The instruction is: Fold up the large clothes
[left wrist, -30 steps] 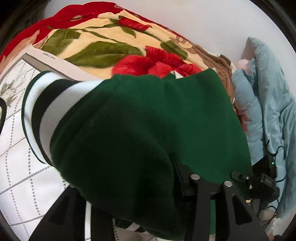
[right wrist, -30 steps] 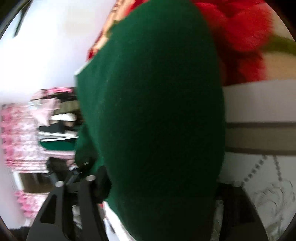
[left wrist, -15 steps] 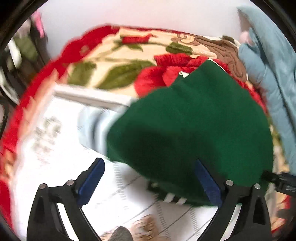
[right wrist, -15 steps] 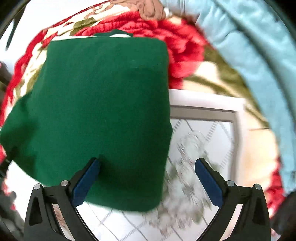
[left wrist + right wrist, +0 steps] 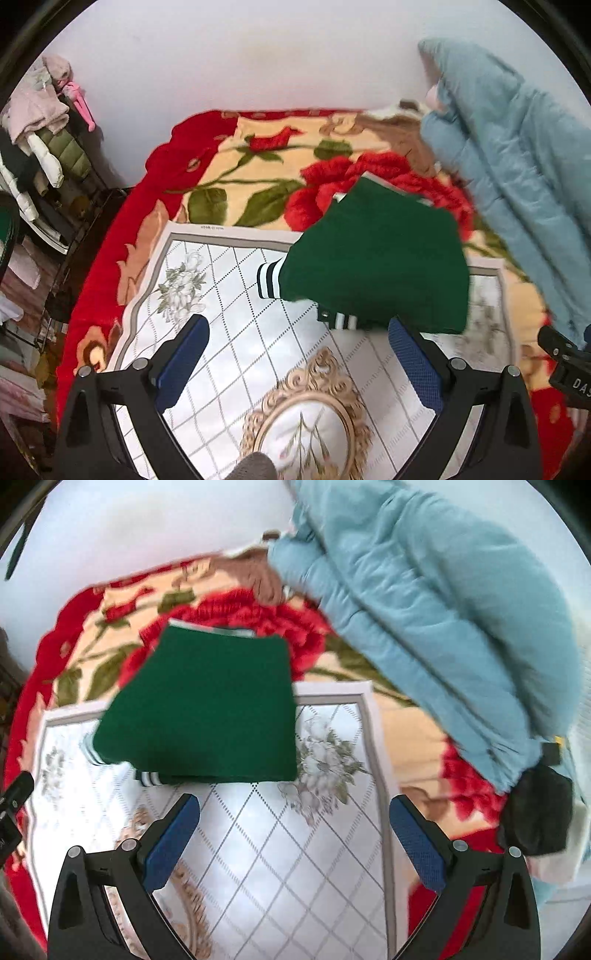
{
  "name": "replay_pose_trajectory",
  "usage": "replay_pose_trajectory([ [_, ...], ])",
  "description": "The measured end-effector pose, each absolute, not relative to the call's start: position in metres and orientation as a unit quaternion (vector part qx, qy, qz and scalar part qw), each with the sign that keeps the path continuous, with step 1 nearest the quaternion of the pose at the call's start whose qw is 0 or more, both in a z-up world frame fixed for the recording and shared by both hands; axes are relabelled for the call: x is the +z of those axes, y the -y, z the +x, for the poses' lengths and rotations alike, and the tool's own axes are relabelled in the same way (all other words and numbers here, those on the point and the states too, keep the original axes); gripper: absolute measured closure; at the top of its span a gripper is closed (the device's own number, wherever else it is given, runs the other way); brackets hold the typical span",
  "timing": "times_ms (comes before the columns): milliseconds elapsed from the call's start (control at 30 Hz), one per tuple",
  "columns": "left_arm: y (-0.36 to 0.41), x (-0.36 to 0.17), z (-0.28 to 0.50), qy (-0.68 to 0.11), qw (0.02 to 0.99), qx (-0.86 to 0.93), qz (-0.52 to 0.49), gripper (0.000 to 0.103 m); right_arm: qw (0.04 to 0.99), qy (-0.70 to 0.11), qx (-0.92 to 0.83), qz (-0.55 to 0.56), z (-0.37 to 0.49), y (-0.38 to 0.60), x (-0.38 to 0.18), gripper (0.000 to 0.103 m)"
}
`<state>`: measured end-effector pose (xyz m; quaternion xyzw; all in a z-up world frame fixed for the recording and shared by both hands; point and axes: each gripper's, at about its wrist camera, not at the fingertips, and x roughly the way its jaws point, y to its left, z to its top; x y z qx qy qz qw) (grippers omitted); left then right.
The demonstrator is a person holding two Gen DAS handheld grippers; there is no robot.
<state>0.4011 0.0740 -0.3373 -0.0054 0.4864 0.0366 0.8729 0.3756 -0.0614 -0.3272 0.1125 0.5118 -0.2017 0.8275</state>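
**Green garment folded and let go**

Green knit fabric, the garment (image 5: 376, 258), lay as a compact folded block at centre frame in both views, striped cuffs (image 5: 269, 282) poking out at its left and lower edge. It rested on a white floral mat (image 5: 236, 295) spread over the red rose blanket (image 5: 258, 173) on the bed, with a pale blue quilted coat (image 5: 424, 602) heaped at upper right. This piece looked finished; the coat may be left to fold. A second earlier both grippers had the green cloth bunched between their pads. Since then the jaws had been opening, and the left gripper (image 5: 297, 363) and right gripper (image 5: 295, 843) stood wide apart, empty, pulled back above the mat.
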Motion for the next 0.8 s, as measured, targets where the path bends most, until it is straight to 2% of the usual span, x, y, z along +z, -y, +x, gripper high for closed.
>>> replay_pose_trajectory([
  [400, -0.093, -0.172, 0.271, -0.46, 0.888, 0.009, -0.017, 0.004, 0.861, -0.44, -0.234, 0.103, 0.202, -0.009, -0.128, 0.0],
  [800, -0.088, -0.061, 0.187, -0.419, 0.907, -0.002, -0.034, 0.004, 0.893, -0.395, -0.195, 0.093, 0.068, -0.037, 0.011, 0.0],
])
